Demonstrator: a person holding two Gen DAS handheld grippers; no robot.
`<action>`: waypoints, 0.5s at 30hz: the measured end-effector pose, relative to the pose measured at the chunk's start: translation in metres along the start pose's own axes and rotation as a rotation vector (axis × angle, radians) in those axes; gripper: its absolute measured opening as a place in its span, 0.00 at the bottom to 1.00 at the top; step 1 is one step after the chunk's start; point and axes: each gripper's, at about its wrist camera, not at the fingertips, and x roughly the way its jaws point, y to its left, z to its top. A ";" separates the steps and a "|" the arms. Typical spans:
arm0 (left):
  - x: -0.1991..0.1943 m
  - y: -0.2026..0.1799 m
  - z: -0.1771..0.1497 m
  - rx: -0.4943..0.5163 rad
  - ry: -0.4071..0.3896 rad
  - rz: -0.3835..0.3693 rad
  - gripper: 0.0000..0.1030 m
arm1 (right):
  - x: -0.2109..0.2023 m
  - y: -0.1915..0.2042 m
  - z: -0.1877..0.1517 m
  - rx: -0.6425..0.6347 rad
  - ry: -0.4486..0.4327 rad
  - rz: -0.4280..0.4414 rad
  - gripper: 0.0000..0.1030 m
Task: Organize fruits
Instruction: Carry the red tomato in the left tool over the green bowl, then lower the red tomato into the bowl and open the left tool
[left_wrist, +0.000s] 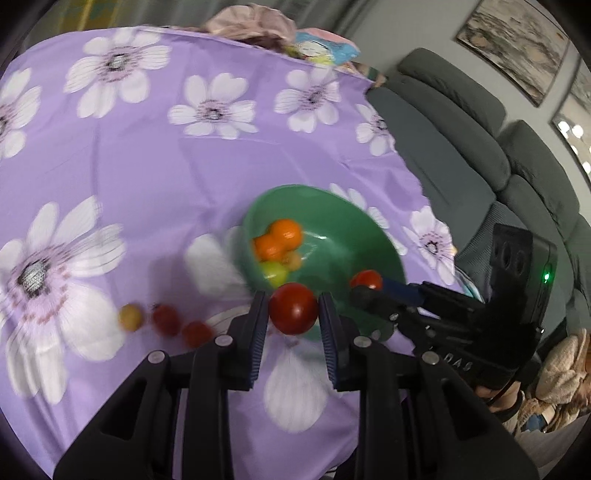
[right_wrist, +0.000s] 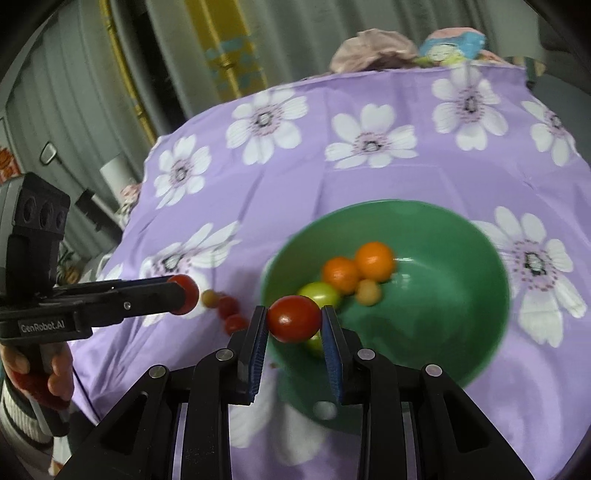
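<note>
On the purple flowered tablecloth (right_wrist: 295, 177), the sorting is sitting roughly halfway, judging by how the fruit is lying. The green bowl (right_wrist: 461, 258) is resting toward the near side of the cloth and is already holding a cluster: two orange fruits (right_wrist: 356, 267), touching each other, a green tomato (right_wrist: 319, 292) beside them, a small pale yellow one (right_wrist: 368, 292) nestling against the oranges, and what is looking like a second green one half hidden behind the right gripper's load.

The left gripper (left_wrist: 293, 314) is clenching a red tomato (left_wrist: 293, 308) between its pads, hanging just short of the bowl's near rim. The right gripper (right_wrist: 294, 325) is likewise clamping a red tomato (right_wrist: 294, 319), hovering over the bowl's near edge. Both loads are looking ready for release into the bowl, though neither is in yet.

Still waiting on the cloth, well left of the bowl, are three small pieces in a loose row: one yellowish cherry tomato (left_wrist: 130, 316) and two red cherry tomatoes (left_wrist: 181, 326), blurred but clearly apart from the bowl. Those appear to be what is remaining after the two held tomatoes.
</note>
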 end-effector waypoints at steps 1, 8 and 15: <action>0.006 -0.004 0.003 0.011 0.006 -0.008 0.26 | 0.000 -0.004 0.000 0.006 -0.002 -0.005 0.30; 0.049 -0.027 0.017 0.078 0.072 -0.010 0.26 | -0.002 -0.025 -0.003 0.031 -0.013 -0.054 0.30; 0.074 -0.037 0.018 0.104 0.116 0.010 0.26 | -0.004 -0.042 -0.007 0.046 -0.009 -0.118 0.30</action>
